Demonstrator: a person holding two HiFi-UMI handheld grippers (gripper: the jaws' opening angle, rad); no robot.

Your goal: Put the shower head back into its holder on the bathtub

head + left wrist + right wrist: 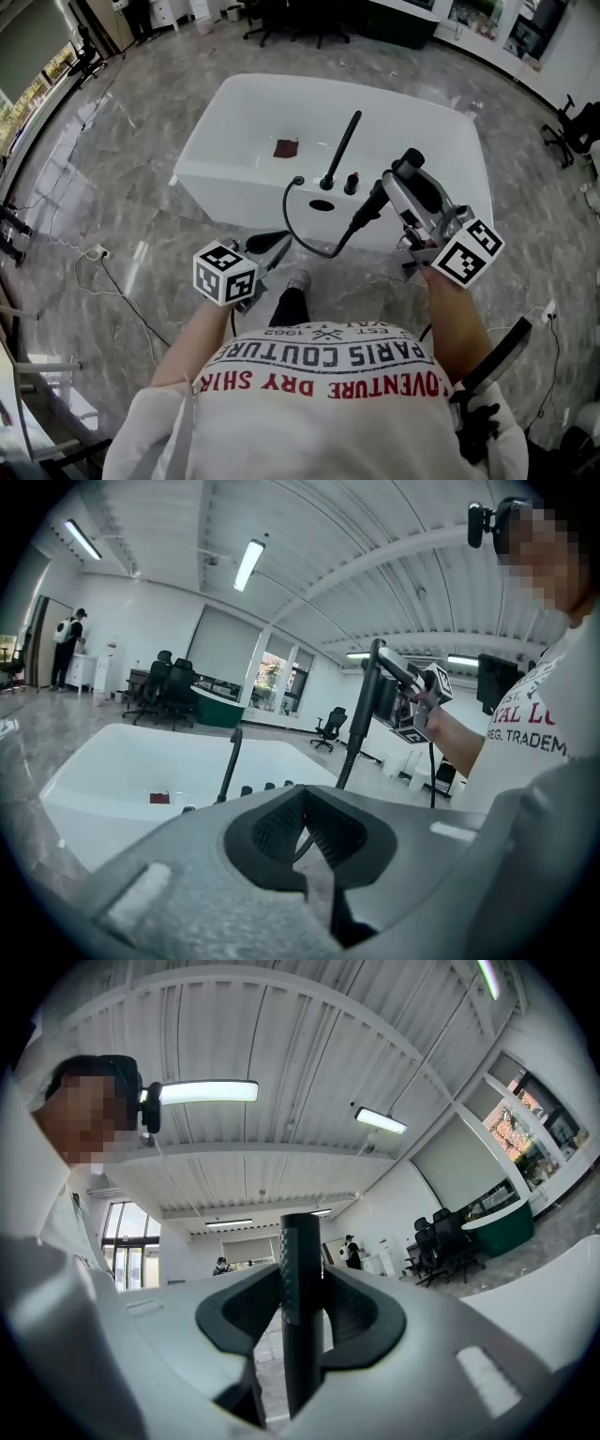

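The white bathtub [234,122] stands ahead of me, with a black faucet spout [341,148] and an oval holder opening [322,204] on its near rim. My right gripper [398,183] is shut on the black shower head [373,204], which it holds in the air above the rim's right side; the hose [305,239] loops down to the rim. In the right gripper view the handle [301,1279] stands upright between the pads of that gripper [302,1302]. My left gripper [272,242] is shut and empty, low near the tub's front; its own view [305,832] shows nothing between the jaws.
A small reddish-brown thing [287,147] lies inside the tub. Black knobs [352,183] sit beside the faucet. Cables and a socket [98,251] lie on the marble floor at left. Office chairs [300,19] stand beyond the tub.
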